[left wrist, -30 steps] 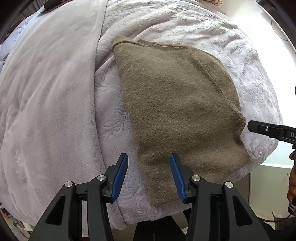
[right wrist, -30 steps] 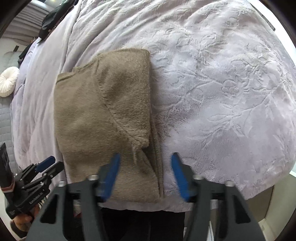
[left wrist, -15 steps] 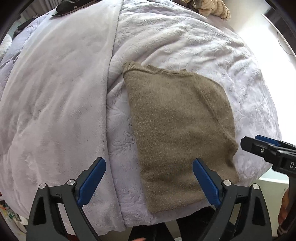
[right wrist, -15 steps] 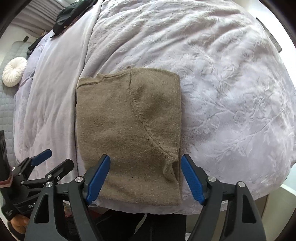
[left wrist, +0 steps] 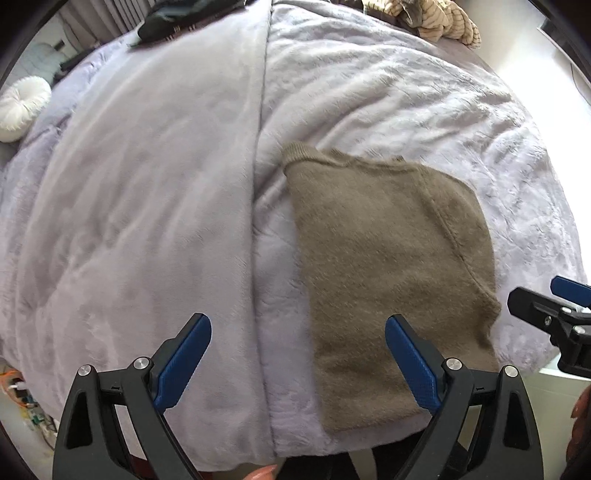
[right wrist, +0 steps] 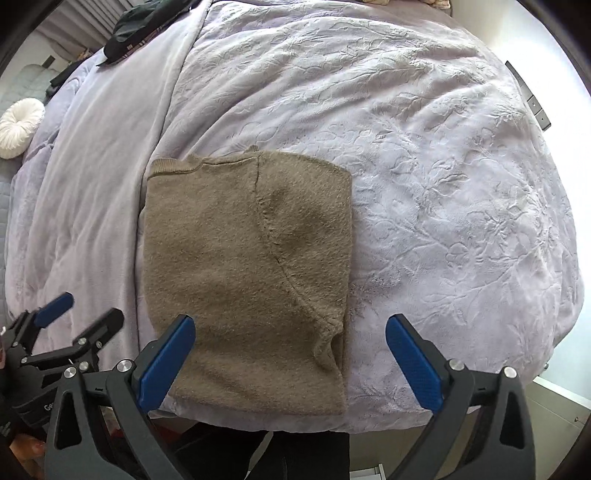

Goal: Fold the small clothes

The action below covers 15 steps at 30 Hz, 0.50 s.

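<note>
Nearest, the left hand-held gripper (left wrist: 297, 363) hangs spread wide and empty above the bed's near edge. The right hand-held gripper (right wrist: 290, 363) is opening, its jaws clear of the cloth. Below them a folded olive-brown sweater (right wrist: 245, 273) lies flat on the lavender blanket (right wrist: 443, 184). Far left sits a round white cushion (right wrist: 20, 127).

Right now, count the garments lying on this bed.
3: an olive-brown knitted sweater folded at the near edge, a dark garment at the far left, and a beige striped garment at the far right. Others may lie beyond view.
</note>
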{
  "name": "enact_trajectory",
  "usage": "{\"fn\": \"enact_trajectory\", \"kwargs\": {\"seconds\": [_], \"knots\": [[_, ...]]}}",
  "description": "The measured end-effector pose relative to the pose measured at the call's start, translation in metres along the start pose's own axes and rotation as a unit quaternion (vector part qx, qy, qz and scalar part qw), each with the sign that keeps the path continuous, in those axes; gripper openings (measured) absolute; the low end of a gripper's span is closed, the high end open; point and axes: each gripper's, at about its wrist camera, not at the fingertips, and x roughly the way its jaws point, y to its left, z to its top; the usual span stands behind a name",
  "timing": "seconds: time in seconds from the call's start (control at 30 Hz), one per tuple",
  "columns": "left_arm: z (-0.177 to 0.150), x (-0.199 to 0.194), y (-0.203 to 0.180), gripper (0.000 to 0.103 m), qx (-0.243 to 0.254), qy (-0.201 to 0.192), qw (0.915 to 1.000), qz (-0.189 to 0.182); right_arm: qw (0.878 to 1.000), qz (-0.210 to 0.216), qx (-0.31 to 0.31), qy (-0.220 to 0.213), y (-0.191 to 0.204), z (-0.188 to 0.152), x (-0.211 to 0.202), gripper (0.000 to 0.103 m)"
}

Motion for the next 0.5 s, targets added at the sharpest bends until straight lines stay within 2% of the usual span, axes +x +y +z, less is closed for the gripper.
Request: {"fn": "enact_trajectory", "kwargs": {"seconds": [0.5], "knots": [[0.0032, -0.0007, 0.0026, 0.096, -0.020, 0.014, 0.9997, 0.000, 1.000, -0.012, 0.000, 0.001, 0.0032, 0.0019, -0.0014, 0.103]]}}
